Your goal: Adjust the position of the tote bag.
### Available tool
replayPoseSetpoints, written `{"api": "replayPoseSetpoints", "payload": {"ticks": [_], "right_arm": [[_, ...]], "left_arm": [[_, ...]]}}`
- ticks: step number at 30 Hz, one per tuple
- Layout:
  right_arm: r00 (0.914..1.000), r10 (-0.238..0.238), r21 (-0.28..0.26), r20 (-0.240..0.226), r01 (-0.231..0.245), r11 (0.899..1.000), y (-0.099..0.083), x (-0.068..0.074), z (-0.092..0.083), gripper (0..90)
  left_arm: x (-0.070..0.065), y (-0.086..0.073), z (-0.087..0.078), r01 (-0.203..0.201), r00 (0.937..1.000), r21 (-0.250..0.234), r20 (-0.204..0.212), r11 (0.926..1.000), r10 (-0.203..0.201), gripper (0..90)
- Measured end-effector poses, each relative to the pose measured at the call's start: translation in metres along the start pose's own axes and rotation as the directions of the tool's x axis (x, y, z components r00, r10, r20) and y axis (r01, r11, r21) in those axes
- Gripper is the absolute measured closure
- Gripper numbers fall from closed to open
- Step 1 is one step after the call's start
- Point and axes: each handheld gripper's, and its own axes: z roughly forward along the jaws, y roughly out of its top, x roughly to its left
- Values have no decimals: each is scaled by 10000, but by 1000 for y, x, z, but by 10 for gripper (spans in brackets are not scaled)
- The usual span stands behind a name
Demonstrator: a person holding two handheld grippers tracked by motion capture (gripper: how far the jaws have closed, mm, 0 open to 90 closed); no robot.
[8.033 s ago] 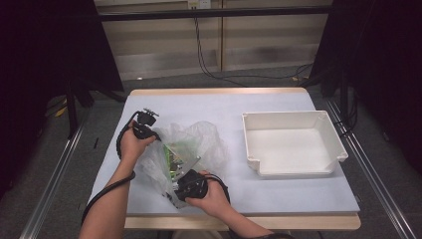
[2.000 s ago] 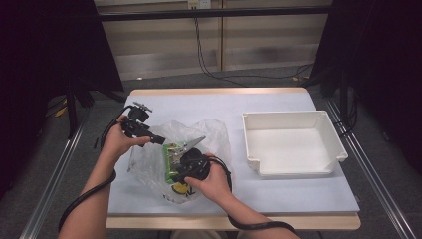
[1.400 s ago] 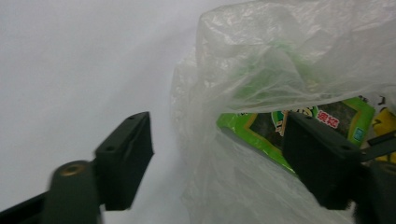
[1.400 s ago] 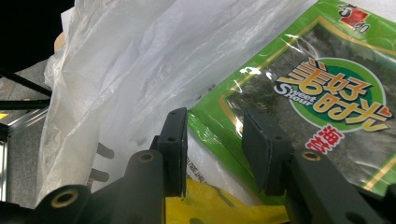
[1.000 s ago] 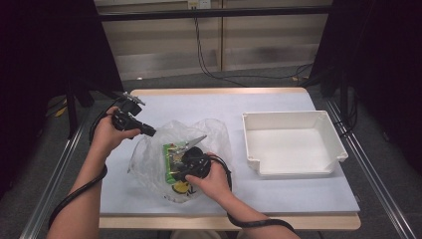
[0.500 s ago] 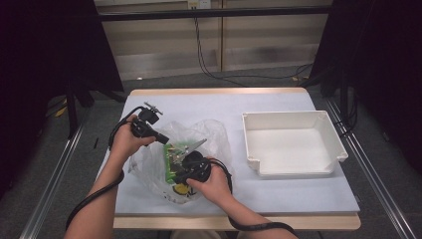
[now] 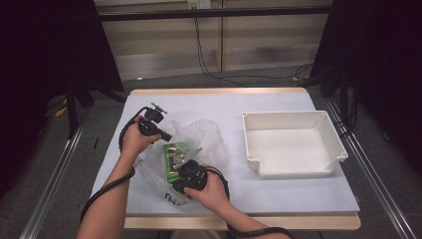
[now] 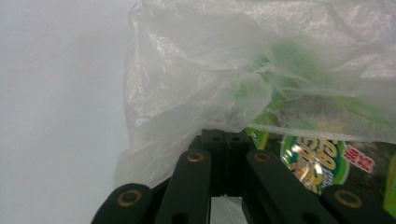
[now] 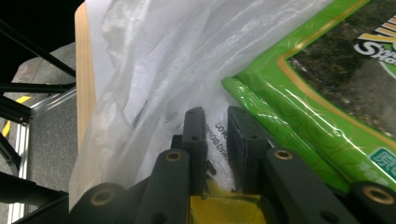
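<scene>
Thin, crinkly, slippery plastic bag (image 7: 199, 142) around a light, stiff green packet (image 7: 173, 158) at table's (image 7: 298, 191) 8 o'clock, pinched at its edges by left gripper (image 8: 223, 140), jaws clenched, and right gripper (image 9: 215, 122), jaws just closing on film.

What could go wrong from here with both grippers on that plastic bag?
1. The left hand-held gripper is shut on thin film of the plastic bag; pulling could tear it or let it slip.
2. The right hand-held gripper, jaws just closing, has only a fold of film between them, so its grip may be weak.
3. The green packet may snag in the crumpled film.
</scene>
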Motion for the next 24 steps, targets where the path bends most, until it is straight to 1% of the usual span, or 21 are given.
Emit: {"api": "replayPoseSetpoints", "payload": {"ticks": [1, 2, 3, 4, 5, 6, 7, 9, 10, 11, 12, 13, 14, 15, 16, 17, 18, 19, 20, 22, 24], "right_arm": [[10000, -5, 26, -11, 5, 10000, 0, 0, 0, 795], [10000, -28, 25, -64, 29, 10000, 0, 0, 1, 810], [10000, -27, 90, -86, 27, 10000, -1, 2, 1, 821], [9999, -63, 68, -115, 64, 10000, -1, 2, 1, 831], [9997, -136, 82, -199, 138, 9999, -2, 2, 1, 843], [9995, -245, 107, -184, 247, 9996, -2, 3, 1, 861], [9993, -332, 136, -185, 335, 9993, -3, 4, 1, 875], [9980, -593, 145, -197, 596, 9981, -3, 5, 1, 888], [9972, -674, 167, -309, 680, 9975, -3, 6, 1, 897], [9969, -706, 206, -334, 713, 9972, -3, 7, 1, 900], [9966, -729, 273, -382, 740, 9969, -3, 9, 1, 900], [9956, -827, 282, -431, 840, 9961, -4, 10, 2, 900], [9953, -854, 319, -452, 869, 9957, -4, 12, 2, 900], [9938, -1001, 326, -491, 1017, 9943, -4, 13, 2, 900], [9930, -1070, 371, -509, 1089, 9934, -3, 14, 2, 900], [9921, -1117, 393, -577, 1140, 9927, -3, 14, 3, 900], [9925, -1004, 365, -692, 1031, 9940, -3, 15, 3, 900], [9919, -1012, 391, -767, 1044, 9938, -3, 16, 4, 900], [9906, -1076, 399, -839, 1113, 9930, -4, 17, 4, 900], [9888, -1154, 439, -942, 1199, 9918, -4, 18, 4, 900], [9887, -1112, 433, -1001, 1160, 9923, -4, 18, 4, 900]], "left_arm": [[2, 1, 2, -96, 10000, 26, 12, 10000, 96, 900], [2, 1, 4, -17, 10000, 86, -41, 10000, 17, 900], [3, 1, 7, 68, 9999, 20, -126, 10000, -68, 900], [5, 1, 9, 24, 9997, 96, -227, 10000, -22, 900], [7, 1, 10, 42, 9998, 190, -186, 9998, -38, 900], [6, 0, 12, 254, 9995, 73, -207, 9997, -252, 900], [7, 1, 13, 195, 9996, 201, -188, 9996, -192, 900], [8, 1, 14, 131, 9997, 179, -230, 9998, -127, 900], [8, 2, 14, 54, 9998, 267, -218, 9996, -48, 900], [6, 2, 17, 339, 9992, -19, -230, 9994, -339, 900], [7, 2, 16, 253, 9994, 155, -257, 9996, -249, 900], [7, 2, 16, 340, 9990, 106, -295, 9994, -337, 900], [9, 2, 16, 164, 9994, 202, -316, 9997, -158, 900], [10, 3, 15, 196, 9996, 285, -228, 9994, -190, 900], [8, 3, 17, 418, 9987, 65, -294, 9991, -416, 900], [9, 4, 17, 223, 9993, 213, -314, 9995, -216, 900], [9, 5, 16, 218, 9990, 288, -388, 9993, -207, 900], [7, 6, 17, 424, 9983, 174, -416, 9989, -417, 900], [9, 7, 17, 240, 9986, 335, -483, 9992, -224, 900], [10, 6, 18, 291, 9982, 275, -525, 9992, -277, 900], [10, 6, 18, 383, 9985, 157, -409, 9991, -376, 900]]}}
